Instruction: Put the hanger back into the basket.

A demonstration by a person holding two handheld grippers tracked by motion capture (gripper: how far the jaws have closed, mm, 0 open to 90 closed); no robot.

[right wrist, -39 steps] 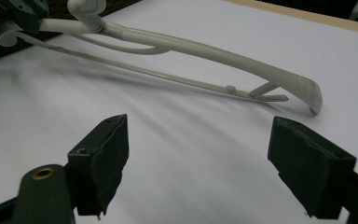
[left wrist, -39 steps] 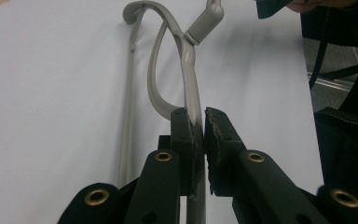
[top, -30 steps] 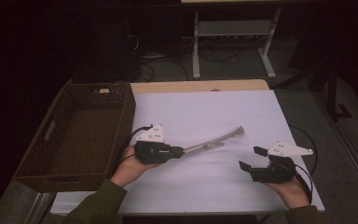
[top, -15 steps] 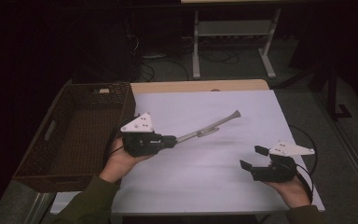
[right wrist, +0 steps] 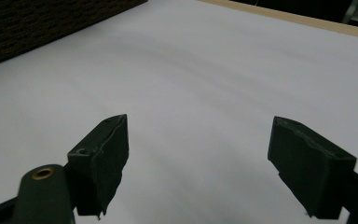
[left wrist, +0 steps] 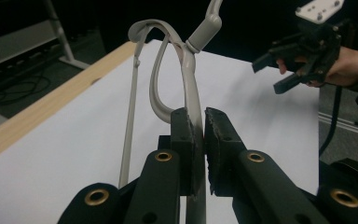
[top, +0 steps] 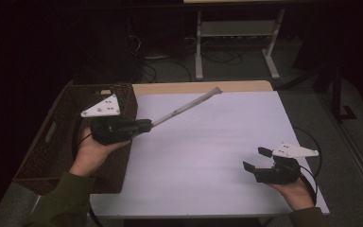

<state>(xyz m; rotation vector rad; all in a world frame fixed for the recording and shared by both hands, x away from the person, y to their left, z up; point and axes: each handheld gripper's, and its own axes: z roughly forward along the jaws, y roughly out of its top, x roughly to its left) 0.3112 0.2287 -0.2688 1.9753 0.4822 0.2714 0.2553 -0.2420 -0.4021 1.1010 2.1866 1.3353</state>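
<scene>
Hanger (top: 185,107) raised in left gripper (top: 144,126), off table edge (top: 203,87).

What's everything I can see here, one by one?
Tongs: one, pale grey, held in the air over the table, tip pointing toward the far edge.
Basket: one, dark brown wicker, at the table's left side.
Table cover: one, white, spread over the wooden table.
Metal stand: one, light grey, on the floor behind the table.
Cables: several, dark, on the floor behind.
Left gripper: one, black, shut on the tongs, near the basket.
Right gripper: one, black, jaws open, low over the cover's right side.
Hands: two, green sleeves.
</scene>
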